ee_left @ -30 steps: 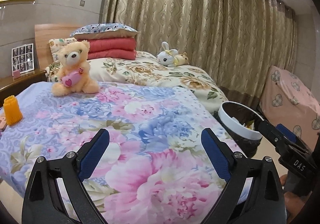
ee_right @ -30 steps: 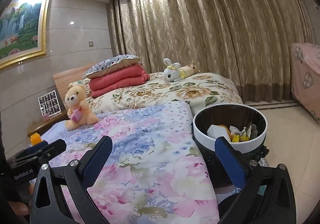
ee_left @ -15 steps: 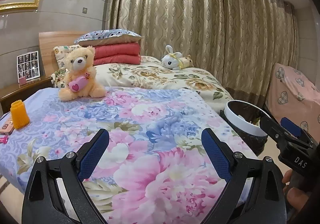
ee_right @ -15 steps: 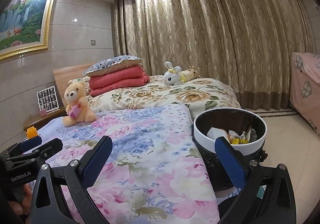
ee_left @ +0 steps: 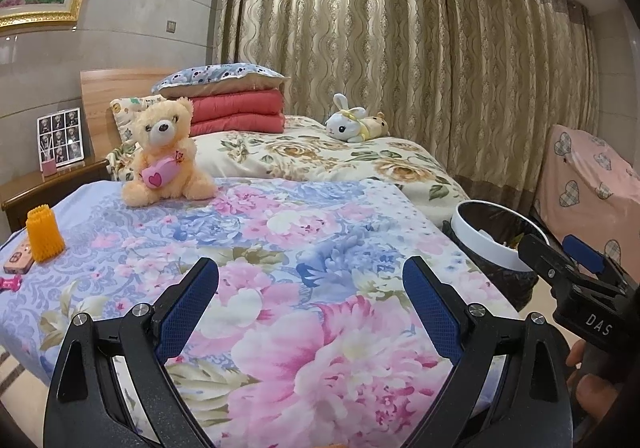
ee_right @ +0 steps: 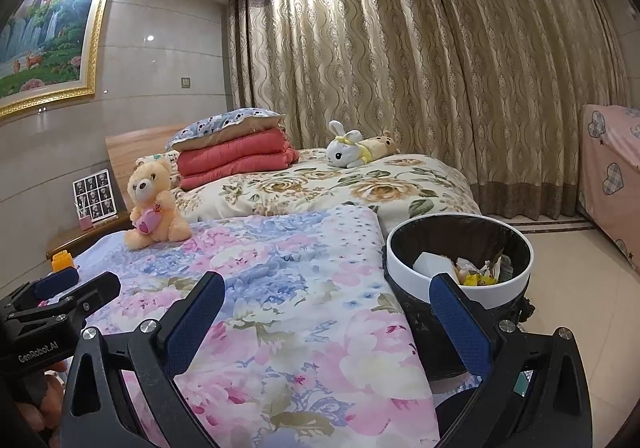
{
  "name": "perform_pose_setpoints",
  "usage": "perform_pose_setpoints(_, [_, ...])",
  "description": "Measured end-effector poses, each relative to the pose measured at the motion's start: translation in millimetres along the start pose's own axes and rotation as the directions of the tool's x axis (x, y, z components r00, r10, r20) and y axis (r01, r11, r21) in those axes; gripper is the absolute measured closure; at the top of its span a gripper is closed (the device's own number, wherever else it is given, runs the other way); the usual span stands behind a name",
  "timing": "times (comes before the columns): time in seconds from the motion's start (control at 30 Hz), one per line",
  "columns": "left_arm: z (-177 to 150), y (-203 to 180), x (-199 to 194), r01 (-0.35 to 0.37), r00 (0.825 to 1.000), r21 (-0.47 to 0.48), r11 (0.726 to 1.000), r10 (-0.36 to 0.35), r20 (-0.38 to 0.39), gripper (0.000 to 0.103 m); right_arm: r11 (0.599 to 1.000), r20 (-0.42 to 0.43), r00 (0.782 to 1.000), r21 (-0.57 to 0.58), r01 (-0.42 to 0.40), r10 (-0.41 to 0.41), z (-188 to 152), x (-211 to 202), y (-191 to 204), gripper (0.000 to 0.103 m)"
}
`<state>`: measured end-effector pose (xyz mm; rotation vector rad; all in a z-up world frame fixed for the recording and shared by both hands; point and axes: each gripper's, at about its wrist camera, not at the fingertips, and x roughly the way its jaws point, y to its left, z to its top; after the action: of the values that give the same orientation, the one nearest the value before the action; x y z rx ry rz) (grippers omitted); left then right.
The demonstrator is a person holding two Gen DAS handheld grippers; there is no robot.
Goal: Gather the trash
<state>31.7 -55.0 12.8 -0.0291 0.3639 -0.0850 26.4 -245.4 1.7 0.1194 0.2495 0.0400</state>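
Observation:
A black trash bin with a white rim [ee_right: 460, 276] stands on the floor at the right of the bed; it holds paper and yellow wrappers [ee_right: 472, 272]. It also shows in the left wrist view [ee_left: 492, 244]. My left gripper [ee_left: 310, 304] is open and empty above the floral blanket [ee_left: 280, 248]. My right gripper [ee_right: 326, 316] is open and empty over the blanket's right edge, next to the bin. Each gripper shows in the other's view: the right one [ee_left: 568, 260], the left one [ee_right: 68, 288].
A teddy bear [ee_left: 164, 155], an orange ridged cup [ee_left: 44, 234], a phone [ee_left: 18, 258] and a small pink item [ee_left: 10, 283] lie on the blanket. Folded red quilts [ee_left: 236, 111] and a plush rabbit [ee_left: 354, 123] sit farther back. A pink-covered piece of furniture [ee_left: 588, 175] stands right.
Both grippers have pulled back and tilted up a little, so the room sits lower in both views. Both stayed open and empty.

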Motion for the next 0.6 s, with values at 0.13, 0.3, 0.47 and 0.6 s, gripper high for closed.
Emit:
perform_pose_setpoints(0.13, [-0.2,-0.5,-0.9,-0.002,1.000,0.005,1.000,0.002,0.004,0.007,1.000,-0.005,1.000,0.003,-0.003,0.003,-0.7,0.0,-1.9,0.000])
perform_pose_setpoints(0.3, [-0.2,-0.4,-1.1,-0.005,1.000,0.003,1.000,0.005,0.006,0.007,1.000,-0.004,1.000,0.004,-0.003,0.003,-0.7,-0.1,-3.0,0.000])
perform_pose_setpoints(0.47, [0.2,0.6,-1.4,-0.013,1.000,0.002,1.000,0.013,0.008,0.007,1.000,-0.002,1.000,0.004,-0.005,0.005,-0.2,-0.3,-3.5,0.000])
perform_pose_setpoints(0.6, [-0.2,2.2,-1.9,-0.018,1.000,-0.001,1.000,0.018,0.010,0.007,1.000,-0.002,1.000,0.001,-0.008,0.008,0.4,-1.1,-2.7,0.000])
